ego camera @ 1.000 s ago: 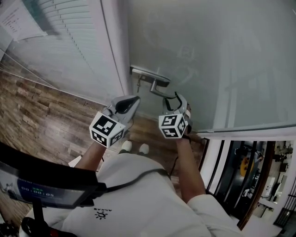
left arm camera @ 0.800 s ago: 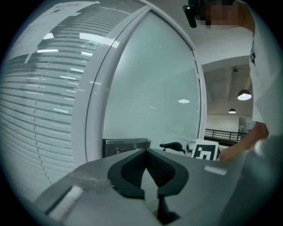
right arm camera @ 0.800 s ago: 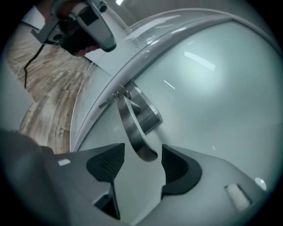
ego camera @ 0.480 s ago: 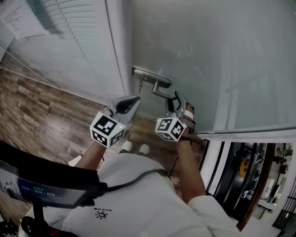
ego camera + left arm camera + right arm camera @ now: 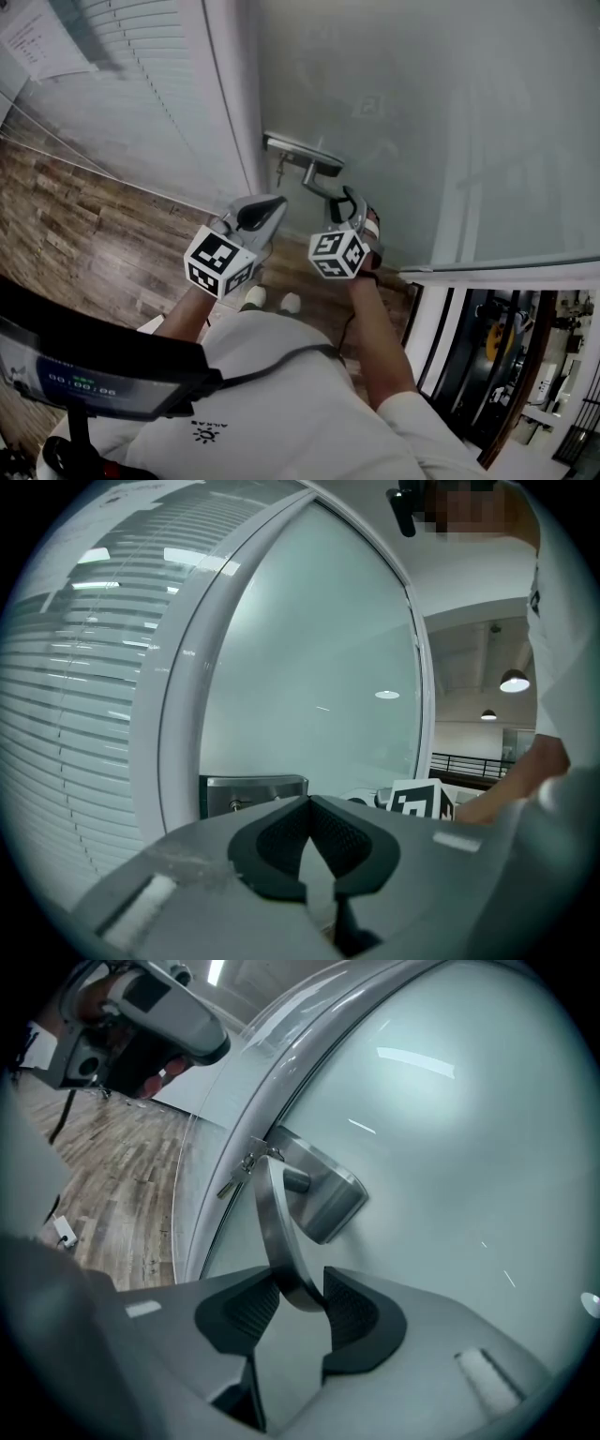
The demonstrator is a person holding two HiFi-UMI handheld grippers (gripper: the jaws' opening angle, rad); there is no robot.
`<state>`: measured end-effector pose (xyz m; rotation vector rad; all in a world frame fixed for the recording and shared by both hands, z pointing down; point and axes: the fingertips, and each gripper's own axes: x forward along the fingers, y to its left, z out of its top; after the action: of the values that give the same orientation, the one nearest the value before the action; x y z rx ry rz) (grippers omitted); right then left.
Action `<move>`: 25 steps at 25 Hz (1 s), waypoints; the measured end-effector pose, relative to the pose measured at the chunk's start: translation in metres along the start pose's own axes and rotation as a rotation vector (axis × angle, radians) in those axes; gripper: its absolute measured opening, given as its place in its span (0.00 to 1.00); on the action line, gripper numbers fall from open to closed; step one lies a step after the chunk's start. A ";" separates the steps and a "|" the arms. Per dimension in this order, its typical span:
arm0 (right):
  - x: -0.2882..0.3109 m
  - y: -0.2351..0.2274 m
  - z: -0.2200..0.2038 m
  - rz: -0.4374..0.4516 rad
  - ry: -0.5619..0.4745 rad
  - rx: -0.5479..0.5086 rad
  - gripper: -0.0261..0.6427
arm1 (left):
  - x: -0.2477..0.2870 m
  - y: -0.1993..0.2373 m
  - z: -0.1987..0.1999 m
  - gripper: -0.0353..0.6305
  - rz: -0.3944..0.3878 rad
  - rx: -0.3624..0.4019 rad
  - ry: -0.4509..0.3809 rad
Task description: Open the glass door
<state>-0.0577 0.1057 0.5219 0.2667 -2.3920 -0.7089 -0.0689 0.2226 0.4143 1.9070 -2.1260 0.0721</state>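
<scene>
My right gripper (image 5: 298,1290) has just been closing, and its pads now pinch the lever tip of the door handle (image 5: 279,1227) on the glass door (image 5: 450,1147). My left gripper (image 5: 307,806) hangs alongside, jaws together and empty.

The frosted glass door (image 5: 422,122) rises just beyond the jaws. Its brushed-metal lever handle (image 5: 277,1227) slants down from its plate, and its tip lies between the right gripper (image 5: 298,1302) jaws, which have just been closing onto it.
</scene>
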 end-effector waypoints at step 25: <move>0.037 -0.026 0.048 0.007 -0.062 -0.209 0.26 | -0.004 0.009 -0.001 0.06 0.065 0.025 0.018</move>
<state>-0.1167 0.0912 0.4945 0.1500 -2.3517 -0.9687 -0.0774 0.2278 0.4159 1.8441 -2.1844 0.1291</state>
